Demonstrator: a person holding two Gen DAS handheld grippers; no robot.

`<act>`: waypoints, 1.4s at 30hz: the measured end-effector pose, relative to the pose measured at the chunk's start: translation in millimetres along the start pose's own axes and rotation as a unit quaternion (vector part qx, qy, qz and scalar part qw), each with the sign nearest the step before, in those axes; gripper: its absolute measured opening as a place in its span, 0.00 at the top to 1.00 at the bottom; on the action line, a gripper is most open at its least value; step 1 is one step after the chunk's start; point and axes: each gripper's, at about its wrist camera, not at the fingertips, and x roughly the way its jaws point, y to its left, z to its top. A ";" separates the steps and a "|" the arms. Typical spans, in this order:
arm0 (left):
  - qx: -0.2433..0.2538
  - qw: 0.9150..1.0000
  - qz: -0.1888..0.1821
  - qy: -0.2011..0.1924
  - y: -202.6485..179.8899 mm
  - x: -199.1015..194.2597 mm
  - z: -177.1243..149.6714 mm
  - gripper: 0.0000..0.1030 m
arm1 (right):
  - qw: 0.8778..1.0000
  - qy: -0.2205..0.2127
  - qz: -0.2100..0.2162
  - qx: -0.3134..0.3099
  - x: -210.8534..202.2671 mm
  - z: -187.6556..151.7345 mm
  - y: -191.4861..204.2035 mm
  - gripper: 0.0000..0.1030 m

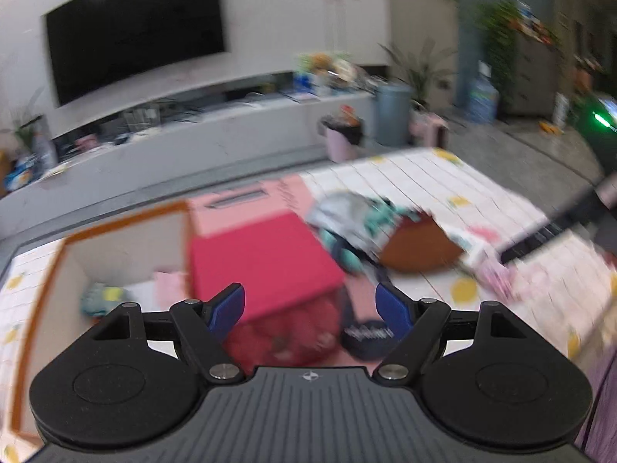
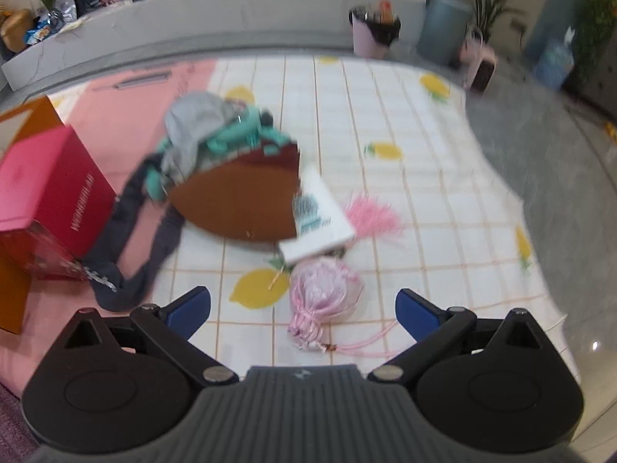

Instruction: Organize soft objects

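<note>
Your left gripper (image 1: 310, 305) is spread apart with nothing between its 2 blue fingertips, hanging over a glossy red box (image 1: 262, 258) with hard flat sides. Just beyond its right fingertip lies a dark navy cloth (image 1: 366, 337) with white lettering too blurred to read. Left of the red box sits an open cardboard box (image 1: 115, 247) with orange edges; inside it you can make out soft, crumpled bits in teal, yellow and pink, but their shapes are smeared.

Your right gripper (image 2: 302, 306) is also released and holds nothing. A pink drawstring pouch (image 2: 326, 297) of shiny, gathered fabric lies on the tablecloth (image 2: 424, 177) just ahead, between the fingertips, its thin cords trailing toward the right fingertip. Behind it a white booklet (image 2: 320, 212) with teal print leans against a round brown basket (image 2: 239, 200), and a pink tassel (image 2: 372, 214) fans out beside the booklet. The basket is heaped with limp clothes (image 2: 204, 131), grey and teal, and a long dark navy garment (image 2: 135, 239) drapes from the pile down to the red box's corner.

The tablecloth is a white grid printed with yellow lemons. Both views are motion-blurred, and the left view shows the right gripper's arm only as a dark streak at the edge.
</note>
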 end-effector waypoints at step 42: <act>0.067 0.995 -0.008 0.070 -85.9 102.7 -44.1 0.12 | 0.997 0.069 -0.007 -0.022 63.9 -37.4 8.1 0.50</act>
